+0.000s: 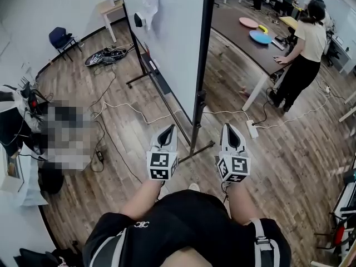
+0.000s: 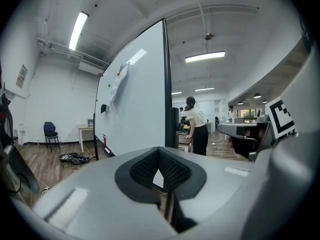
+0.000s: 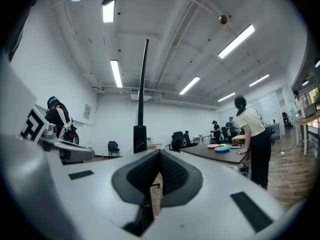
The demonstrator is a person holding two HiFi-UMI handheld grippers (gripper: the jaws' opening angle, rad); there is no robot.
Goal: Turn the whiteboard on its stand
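Count from here:
- whiteboard (image 1: 167, 43) x1, straight ahead of both jaws, on stand (image 1: 197, 113) x1
- grippers x2: left gripper (image 1: 167, 130), right gripper (image 1: 230, 128)
- marker cubes x2, one behind each jaw pair: left cube (image 1: 161, 166), right cube (image 1: 233, 168)
- long dark table (image 1: 228, 26) x1, ahead and right of the right jaws
- flat discs on it x2: pink disc (image 1: 248, 22), blue disc (image 1: 260, 36)
- person at table (image 1: 306, 43) x1; more people beyond, too small to count
- power strip (image 1: 252, 129) x1, on the floor just right of the right jaws
- blue chair (image 1: 60, 38) x1, small desk (image 1: 108, 7) x1 and cable pile (image 1: 105, 55) x1, all far ahead and left of the left jaws
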